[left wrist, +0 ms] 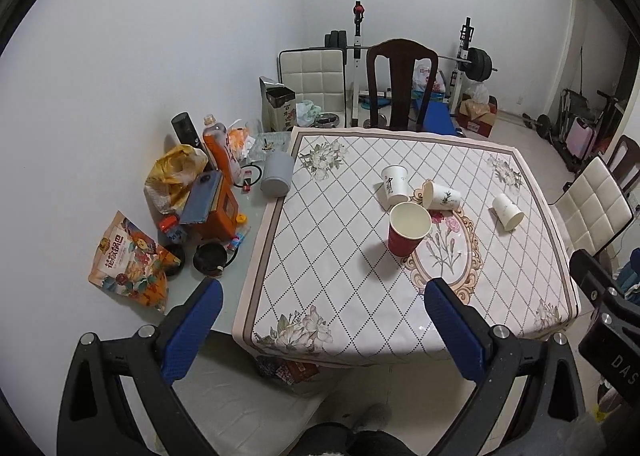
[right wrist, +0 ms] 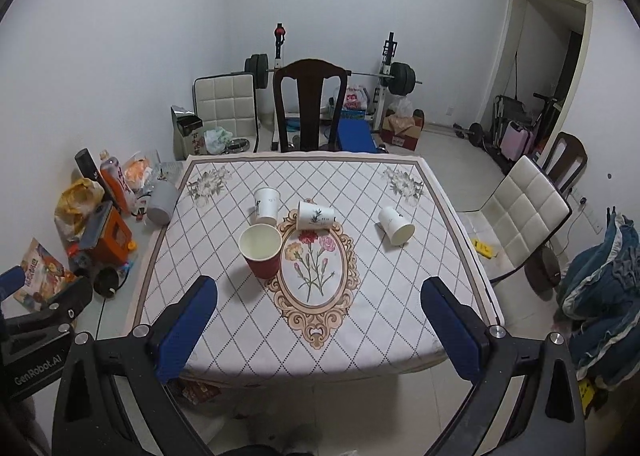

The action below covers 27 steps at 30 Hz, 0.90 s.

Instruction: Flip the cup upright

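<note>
A red paper cup stands upright, mouth up, near the table's middle. A white cup stands upside down just behind it. A second white cup lies on its side at the centre. A third white cup lies on its side to the right. My left gripper is open and empty above the table's near edge. My right gripper is open and empty, also held back from the cups.
The table has a patterned cloth. A side surface at the left holds snack bags, a bottle, a grey cup and an orange box. Chairs stand behind and to the right.
</note>
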Tool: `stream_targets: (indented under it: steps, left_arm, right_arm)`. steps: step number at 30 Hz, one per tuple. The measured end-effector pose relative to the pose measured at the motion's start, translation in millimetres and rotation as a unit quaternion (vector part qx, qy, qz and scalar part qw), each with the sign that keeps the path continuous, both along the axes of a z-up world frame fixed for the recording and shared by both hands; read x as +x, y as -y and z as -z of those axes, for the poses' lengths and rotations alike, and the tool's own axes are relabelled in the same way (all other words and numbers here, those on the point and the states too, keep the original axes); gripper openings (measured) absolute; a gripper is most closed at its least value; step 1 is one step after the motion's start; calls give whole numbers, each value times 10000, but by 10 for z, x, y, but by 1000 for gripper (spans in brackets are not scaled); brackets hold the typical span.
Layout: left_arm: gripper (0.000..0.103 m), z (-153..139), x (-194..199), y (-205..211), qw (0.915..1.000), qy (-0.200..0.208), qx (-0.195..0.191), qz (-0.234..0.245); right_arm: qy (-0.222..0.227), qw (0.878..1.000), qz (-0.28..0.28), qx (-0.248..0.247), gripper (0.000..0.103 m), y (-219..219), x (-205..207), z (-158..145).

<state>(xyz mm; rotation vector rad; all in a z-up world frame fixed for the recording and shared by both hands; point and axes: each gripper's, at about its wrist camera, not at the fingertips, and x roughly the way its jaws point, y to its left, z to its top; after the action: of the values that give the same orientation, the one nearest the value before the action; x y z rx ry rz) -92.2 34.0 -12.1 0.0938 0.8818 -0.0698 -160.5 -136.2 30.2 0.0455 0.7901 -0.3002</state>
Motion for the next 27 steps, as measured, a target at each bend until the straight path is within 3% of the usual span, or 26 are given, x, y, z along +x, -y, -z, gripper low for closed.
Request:
stream_targets:
  steps: [27]
  left_arm:
    - [103, -47, 40, -7, 9999, 55, 41, -104]
  right_arm:
    - [-78, 9999, -44, 87, 103, 27, 13, -43]
